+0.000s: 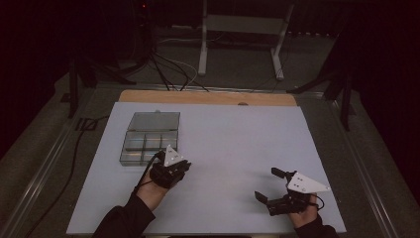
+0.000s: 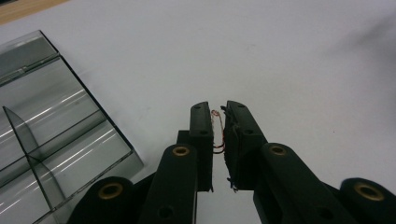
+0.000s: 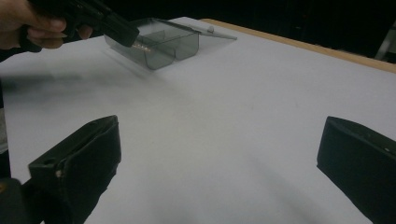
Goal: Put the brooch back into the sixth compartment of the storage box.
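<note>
A small reddish-gold wire clip (image 2: pixel 217 132) is pinched between the two black jaws of my left gripper (image 2: pixel 218 110), which is shut on it just above the white sheet. In the high view that left gripper (image 1: pixel 183 166) hovers at the near right corner of a clear grey compartment box (image 1: pixel 148 139) whose lid lies open toward the far side. The box's dividers (image 2: pixel 32 149) are close by on the left in the left gripper view. My right gripper (image 1: pixel 266 183) stands wide open near the front right of the sheet, its jaws (image 3: pixel 219 140) holding nothing.
A white sheet (image 1: pixel 233 139) covers the table, with a wooden strip (image 1: pixel 208 97) along its far edge. In the right gripper view the left gripper (image 3: pixel 126 32) and a hand are in front of the box (image 3: pixel 163 44). Cables and a metal stand (image 1: pixel 242 29) lie on the floor beyond.
</note>
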The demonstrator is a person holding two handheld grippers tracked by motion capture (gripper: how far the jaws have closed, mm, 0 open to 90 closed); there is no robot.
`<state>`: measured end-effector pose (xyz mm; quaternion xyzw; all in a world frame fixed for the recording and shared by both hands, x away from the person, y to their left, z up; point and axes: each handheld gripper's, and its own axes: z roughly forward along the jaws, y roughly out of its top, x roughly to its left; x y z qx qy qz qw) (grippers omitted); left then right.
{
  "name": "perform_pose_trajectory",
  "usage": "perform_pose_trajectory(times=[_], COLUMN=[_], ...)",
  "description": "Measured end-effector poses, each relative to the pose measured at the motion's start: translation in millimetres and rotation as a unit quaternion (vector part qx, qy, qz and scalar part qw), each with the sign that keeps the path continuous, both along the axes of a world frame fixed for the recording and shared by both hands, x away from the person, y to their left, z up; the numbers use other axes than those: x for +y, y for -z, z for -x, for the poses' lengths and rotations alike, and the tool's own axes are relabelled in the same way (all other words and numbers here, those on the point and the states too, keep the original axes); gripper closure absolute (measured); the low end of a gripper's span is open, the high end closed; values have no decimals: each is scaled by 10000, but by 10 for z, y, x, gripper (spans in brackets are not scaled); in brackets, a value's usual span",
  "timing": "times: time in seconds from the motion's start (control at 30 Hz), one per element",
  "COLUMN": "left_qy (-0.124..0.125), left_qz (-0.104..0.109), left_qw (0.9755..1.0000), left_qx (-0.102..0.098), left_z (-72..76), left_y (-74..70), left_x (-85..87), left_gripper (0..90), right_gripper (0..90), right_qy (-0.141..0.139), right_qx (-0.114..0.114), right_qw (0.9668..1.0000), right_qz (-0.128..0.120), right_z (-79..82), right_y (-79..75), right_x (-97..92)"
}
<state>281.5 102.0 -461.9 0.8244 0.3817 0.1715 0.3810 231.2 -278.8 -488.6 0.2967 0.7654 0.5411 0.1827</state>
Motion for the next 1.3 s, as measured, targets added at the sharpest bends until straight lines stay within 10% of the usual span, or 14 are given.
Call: perform_pose_trajectory(times=[1.3], left_qy=[-345], left_qz=[138], left_qw=[9991], left_qx=[-201], left_z=[-183], left_y=[-198], left_x=[396], left_gripper=[844], right_gripper=[0], right_qy=[14], right_qx=[16], right_qw=[10000], right_qz=[1], right_z=[-5], right_y=[5], right_x=[-1])
